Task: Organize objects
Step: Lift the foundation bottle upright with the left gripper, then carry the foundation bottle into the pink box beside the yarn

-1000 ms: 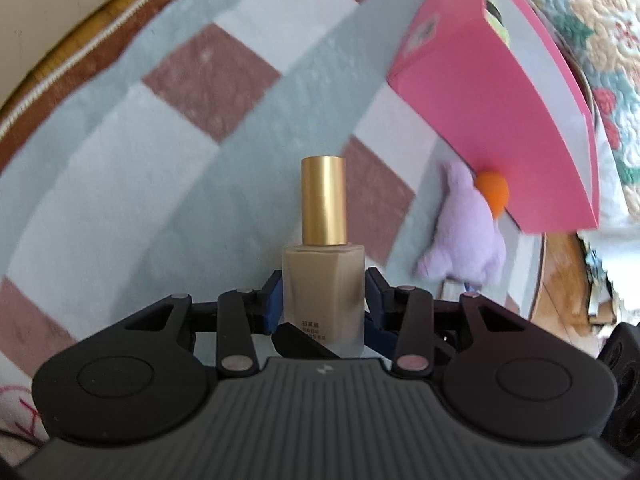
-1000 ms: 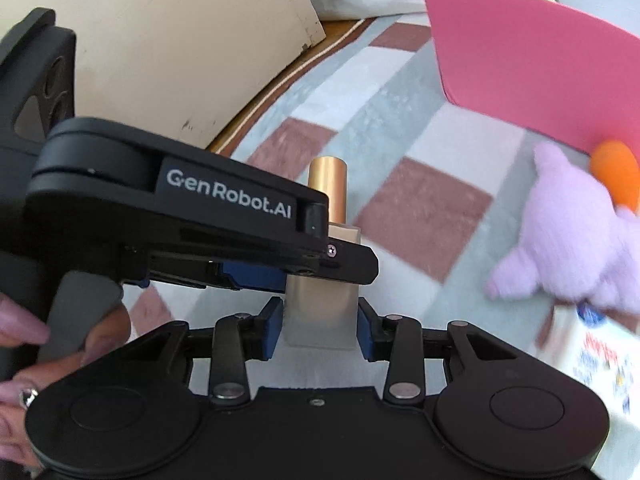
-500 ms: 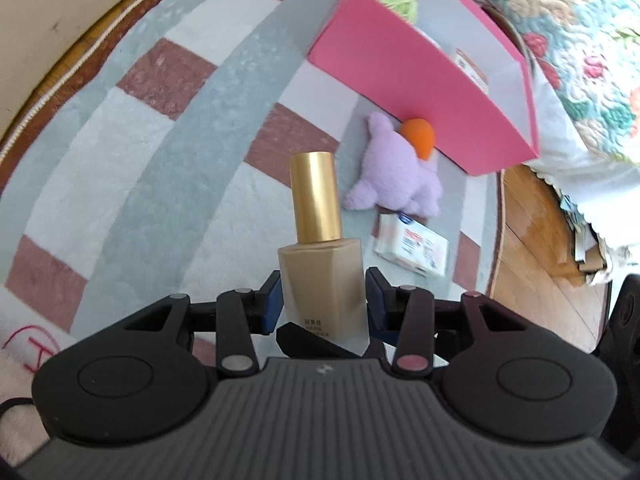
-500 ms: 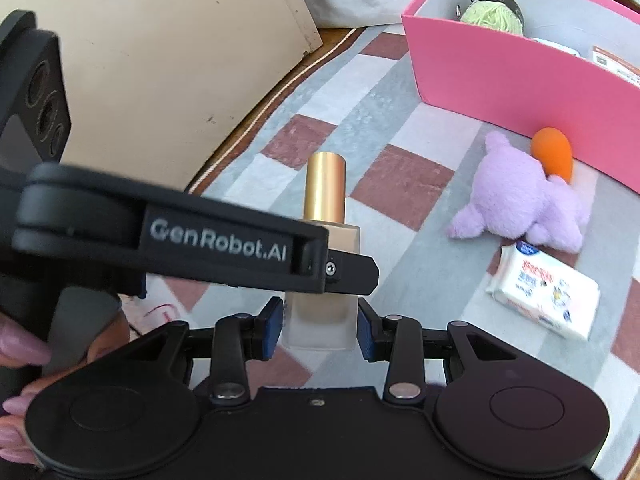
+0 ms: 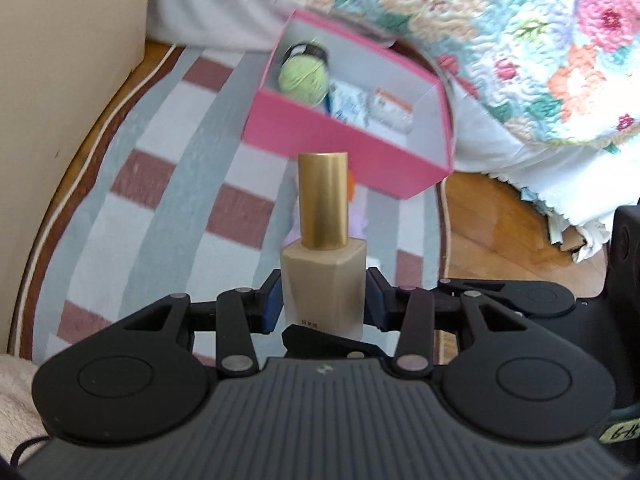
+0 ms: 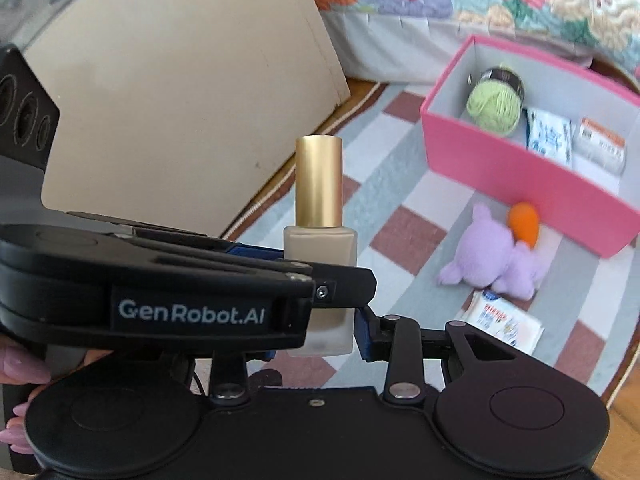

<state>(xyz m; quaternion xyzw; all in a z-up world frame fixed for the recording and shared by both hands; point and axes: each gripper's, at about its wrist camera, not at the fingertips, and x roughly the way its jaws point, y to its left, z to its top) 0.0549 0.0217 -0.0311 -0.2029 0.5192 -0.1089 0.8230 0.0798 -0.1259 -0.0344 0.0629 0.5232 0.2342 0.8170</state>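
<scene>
Your 2 grippers share the square beige glass bottle with the gold cap (image 5: 323,296): left gripper (image 5: 323,300) clamps it, right gripper (image 6: 320,328) is closing on it, above the striped rug (image 5: 172,184), short of the pink cardboard box (image 6: 520,176).

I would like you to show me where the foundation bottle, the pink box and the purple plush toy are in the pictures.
foundation bottle (image 5: 323,296): left wrist view, on its beige glass body.
pink box (image 6: 520,168): right wrist view, on its near outer wall.
purple plush toy (image 6: 492,260): right wrist view, on its body.
</scene>
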